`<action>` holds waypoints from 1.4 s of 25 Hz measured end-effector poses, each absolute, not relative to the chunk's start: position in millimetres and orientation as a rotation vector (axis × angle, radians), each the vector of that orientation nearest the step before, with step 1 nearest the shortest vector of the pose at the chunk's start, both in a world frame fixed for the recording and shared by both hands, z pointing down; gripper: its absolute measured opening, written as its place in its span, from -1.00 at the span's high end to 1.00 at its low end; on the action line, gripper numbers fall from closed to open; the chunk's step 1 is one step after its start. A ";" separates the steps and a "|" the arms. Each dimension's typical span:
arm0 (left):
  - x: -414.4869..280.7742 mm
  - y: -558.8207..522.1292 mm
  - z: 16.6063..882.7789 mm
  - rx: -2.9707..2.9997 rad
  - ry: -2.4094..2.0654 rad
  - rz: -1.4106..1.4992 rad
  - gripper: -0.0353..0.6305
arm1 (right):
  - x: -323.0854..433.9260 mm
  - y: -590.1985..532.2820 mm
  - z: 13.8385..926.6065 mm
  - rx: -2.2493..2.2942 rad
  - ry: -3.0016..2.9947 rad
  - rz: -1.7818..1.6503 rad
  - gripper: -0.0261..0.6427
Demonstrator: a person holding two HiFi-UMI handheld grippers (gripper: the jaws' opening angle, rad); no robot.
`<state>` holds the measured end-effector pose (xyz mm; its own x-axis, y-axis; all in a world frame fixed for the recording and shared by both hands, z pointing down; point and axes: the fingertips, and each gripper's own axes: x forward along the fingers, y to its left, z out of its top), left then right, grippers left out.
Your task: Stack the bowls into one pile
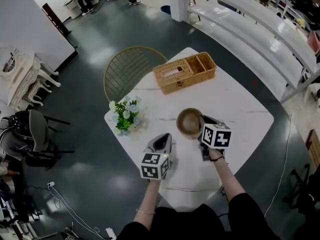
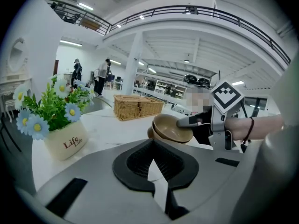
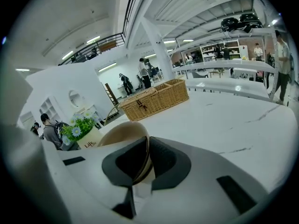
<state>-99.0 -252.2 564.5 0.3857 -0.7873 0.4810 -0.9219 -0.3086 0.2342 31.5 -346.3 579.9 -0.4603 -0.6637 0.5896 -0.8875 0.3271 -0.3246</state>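
Nearest, the left hand-held gripper [image 1: 161, 139] hovers over the table's [image 1: 240, 109] near-left edge, jaws together on nothing. The right hand-held gripper [image 3: 145, 146] pinches the rim of the upper bowl [image 2: 170, 126], which tilts over a second bowl [image 2: 151, 134] near the table's middle. A wicker basket [image 1: 184, 72] sits at the far corner and a flower pot [image 1: 125, 115] at the left corner.
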 end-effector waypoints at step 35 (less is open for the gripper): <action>-94.6 -246.0 577.7 2.143 -1.445 0.385 0.85 | 16.3 -346.7 588.6 1.373 -2.268 0.680 0.61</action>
<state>-94.6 -246.0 577.7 0.3898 -0.7707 0.5041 -0.9193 -0.2937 0.2619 16.3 -346.7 588.6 -0.4363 -0.7002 0.5651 -0.8956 0.3986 -0.1976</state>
